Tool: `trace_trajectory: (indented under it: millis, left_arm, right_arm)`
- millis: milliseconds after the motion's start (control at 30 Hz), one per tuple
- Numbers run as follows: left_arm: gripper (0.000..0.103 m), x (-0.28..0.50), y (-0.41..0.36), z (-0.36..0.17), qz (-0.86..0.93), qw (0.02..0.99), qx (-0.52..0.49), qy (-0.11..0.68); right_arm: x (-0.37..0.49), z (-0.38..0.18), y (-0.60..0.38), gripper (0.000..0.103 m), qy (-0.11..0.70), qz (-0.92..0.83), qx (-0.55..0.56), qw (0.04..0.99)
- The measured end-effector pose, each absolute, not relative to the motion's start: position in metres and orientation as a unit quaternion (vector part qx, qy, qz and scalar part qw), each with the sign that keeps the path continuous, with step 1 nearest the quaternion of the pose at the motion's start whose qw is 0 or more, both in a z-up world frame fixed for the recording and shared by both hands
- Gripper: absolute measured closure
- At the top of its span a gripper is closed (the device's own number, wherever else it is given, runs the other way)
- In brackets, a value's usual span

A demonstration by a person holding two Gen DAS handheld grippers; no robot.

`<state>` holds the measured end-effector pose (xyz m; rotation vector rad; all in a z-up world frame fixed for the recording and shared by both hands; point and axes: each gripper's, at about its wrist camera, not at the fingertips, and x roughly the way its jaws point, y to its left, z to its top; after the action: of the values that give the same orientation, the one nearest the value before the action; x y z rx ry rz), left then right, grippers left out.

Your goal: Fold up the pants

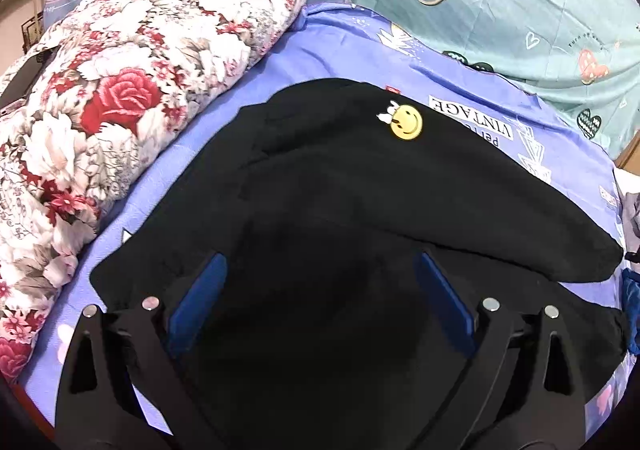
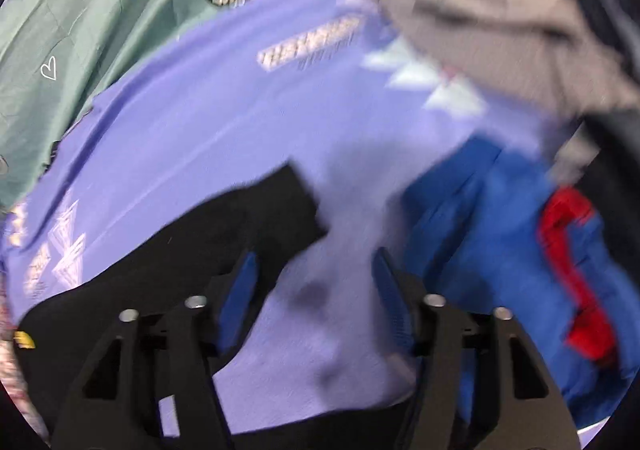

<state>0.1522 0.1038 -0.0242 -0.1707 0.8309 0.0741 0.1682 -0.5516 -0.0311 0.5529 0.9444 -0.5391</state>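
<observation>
Black pants (image 1: pixel 360 202) with a yellow smiley patch (image 1: pixel 406 122) lie folded over on the purple bedsheet (image 1: pixel 344 46). My left gripper (image 1: pixel 320 270) is open just above the pants, its blue pads (image 1: pixel 200 298) spread wide with nothing between them. In the blurred right wrist view, my right gripper (image 2: pixel 314 270) is open over the bedsheet (image 2: pixel 224 110), beside the corner of the black pants (image 2: pixel 256 218); its left pad (image 2: pixel 240 290) is over the black cloth.
A floral quilt (image 1: pixel 132 82) lies at the left. A teal heart-print cover (image 1: pixel 520 6) lies behind. A pile of blue and red clothing (image 2: pixel 520 250) and grey cloth (image 2: pixel 480 22) lies at the right.
</observation>
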Motion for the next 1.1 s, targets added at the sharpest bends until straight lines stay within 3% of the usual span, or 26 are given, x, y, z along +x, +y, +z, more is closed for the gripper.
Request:
trace_trajectory:
  millis: [200,300,400,467,600,667,700,733,767,900,967,1100]
  left_arm:
    - [0.006,0.149,0.092,-0.023,0.022,0.911,-0.068,0.407]
    - [0.006,0.146,0.091,-0.022,0.024,0.911,-0.064,0.406]
    - [0.006,0.146,0.093,-0.021,0.028,0.911,-0.067,0.406]
    - [0.006,0.147,0.094,-0.021,0.031,0.911,-0.066,0.405]
    - [0.006,0.151,0.097,-0.016,0.041,0.915,-0.047,0.398]
    - [0.006,0.157,0.101,-0.010,0.047,0.920,-0.029,0.388]
    - [0.006,0.163,0.104,-0.005,0.049,0.923,-0.019,0.381]
    - [0.006,0.169,0.107,-0.002,0.049,0.925,-0.013,0.376]
    - [0.005,0.178,0.110,0.002,0.047,0.927,-0.003,0.372]
    - [0.002,0.229,0.123,0.016,0.030,0.932,0.046,0.357]
    - [0.002,0.256,0.128,0.015,0.029,0.930,0.077,0.359]
    - [0.002,0.302,0.134,0.004,-0.008,0.913,0.103,0.396]
  right_arm:
    - [0.200,-0.053,-0.546,0.052,0.457,-0.230,0.287,0.810]
    - [0.220,-0.054,-0.535,0.052,0.474,-0.248,0.228,0.813]
    - [0.231,-0.052,-0.524,0.085,0.480,-0.240,0.201,0.819]
    - [0.226,-0.044,-0.521,0.090,0.478,-0.245,0.185,0.823]
    - [0.195,-0.014,-0.523,0.090,0.457,-0.250,0.188,0.833]
    - [0.186,-0.021,-0.526,0.080,0.493,-0.242,0.178,0.817]
    - [0.187,-0.032,-0.524,0.069,0.523,-0.245,0.148,0.803]
    - [0.188,-0.044,-0.521,0.046,0.548,-0.266,0.101,0.787]
    - [0.188,-0.043,-0.516,0.040,0.540,-0.273,0.072,0.793]
    - [0.186,-0.006,-0.489,0.033,0.461,-0.283,0.009,0.841]
    - [0.194,0.007,-0.473,0.021,0.424,-0.266,-0.013,0.865]
    - [0.232,0.003,-0.433,0.019,0.434,-0.161,-0.039,0.886]
